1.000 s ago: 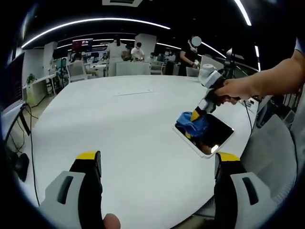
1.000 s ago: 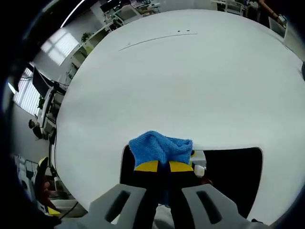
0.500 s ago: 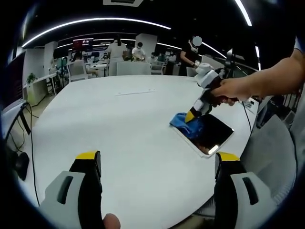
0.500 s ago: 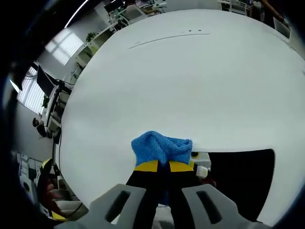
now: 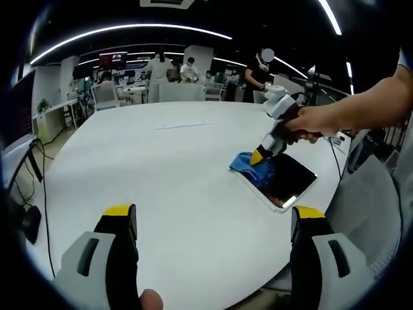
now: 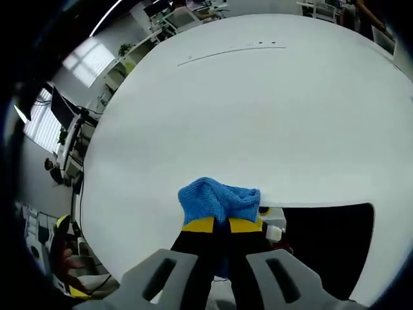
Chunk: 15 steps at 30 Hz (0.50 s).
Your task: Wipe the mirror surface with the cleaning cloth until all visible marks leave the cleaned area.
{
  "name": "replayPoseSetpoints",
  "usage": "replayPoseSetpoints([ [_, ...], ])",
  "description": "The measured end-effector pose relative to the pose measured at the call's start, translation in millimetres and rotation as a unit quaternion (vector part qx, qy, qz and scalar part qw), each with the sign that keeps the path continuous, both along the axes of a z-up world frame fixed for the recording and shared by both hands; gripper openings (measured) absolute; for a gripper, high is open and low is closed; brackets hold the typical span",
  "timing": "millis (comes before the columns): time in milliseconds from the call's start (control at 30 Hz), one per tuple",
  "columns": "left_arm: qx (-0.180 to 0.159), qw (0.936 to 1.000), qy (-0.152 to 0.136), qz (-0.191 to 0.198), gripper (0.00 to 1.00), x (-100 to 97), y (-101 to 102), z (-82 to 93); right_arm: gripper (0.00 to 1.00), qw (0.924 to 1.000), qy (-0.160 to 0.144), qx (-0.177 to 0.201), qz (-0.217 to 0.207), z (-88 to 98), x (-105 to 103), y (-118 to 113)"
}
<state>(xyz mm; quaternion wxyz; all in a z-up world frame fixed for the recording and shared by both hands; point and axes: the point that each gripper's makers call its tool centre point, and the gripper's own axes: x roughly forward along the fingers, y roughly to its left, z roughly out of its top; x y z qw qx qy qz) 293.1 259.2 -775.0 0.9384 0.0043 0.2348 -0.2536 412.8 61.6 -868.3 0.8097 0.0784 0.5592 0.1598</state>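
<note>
A dark rectangular mirror with a white rim lies flat near the right edge of the round white table. My right gripper, held by a person's hand, is shut on a blue cleaning cloth and presses it at the mirror's far left corner. In the right gripper view the cloth bunches above my shut right gripper, with the mirror dark to the right. My left gripper hovers open over the table's near edge, well short of the mirror, holding nothing.
Chairs and desks ring the table's far side, where several people stand or sit. A grey chair stands close to the mirror's side of the table. Cables and a monitor sit off the left edge.
The right gripper slid the cloth from the middle of the mirror up to its far left corner, then held there. The left gripper stayed put.
</note>
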Motion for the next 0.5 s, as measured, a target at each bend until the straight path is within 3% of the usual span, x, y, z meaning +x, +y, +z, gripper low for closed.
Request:
replayPoseSetpoints([
  [500, 0.003, 1.0, -0.004, -0.006, 0.98, 1.5, -6.0, 3.0, 0.0, 1.0, 0.004, -0.001, 0.009, -0.7, -15.1, -1.7],
])
